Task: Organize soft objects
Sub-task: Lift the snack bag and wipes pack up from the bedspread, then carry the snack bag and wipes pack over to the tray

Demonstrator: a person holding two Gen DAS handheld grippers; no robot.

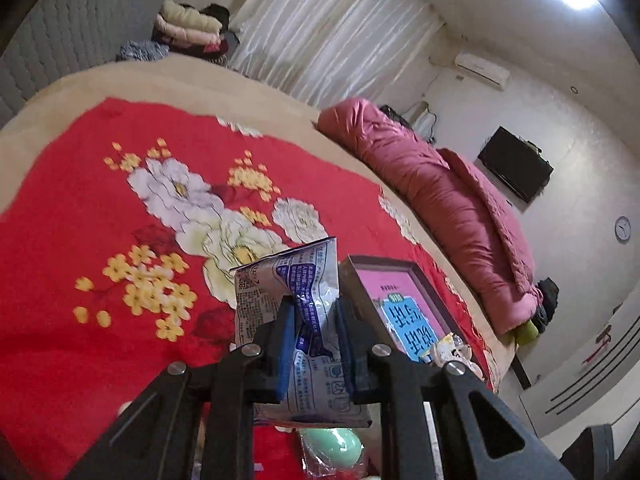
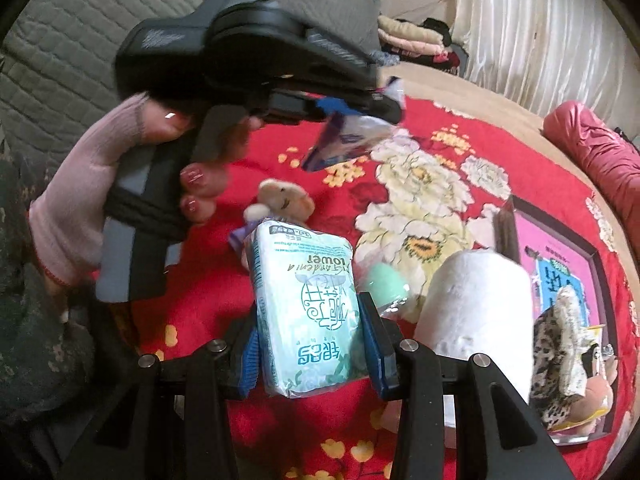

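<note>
My left gripper (image 1: 312, 316) is shut on a white and blue printed packet (image 1: 296, 320) and holds it above the red floral bedspread (image 1: 80, 208). It also shows in the right wrist view (image 2: 360, 108), raised with the packet (image 2: 348, 136). My right gripper (image 2: 308, 332) is shut on a pale green tissue pack (image 2: 304, 304). A small brown plush toy (image 2: 284, 200), a mint green sponge in plastic (image 2: 386, 284) and a white plush roll (image 2: 476, 308) lie on the spread.
A pink framed box (image 2: 560, 264) holds a leopard-print item (image 2: 560, 352) at the right. A rolled pink quilt (image 1: 448, 204) lies along the bed's far side. Folded clothes (image 1: 188, 28) are stacked by the padded headboard (image 2: 52, 40).
</note>
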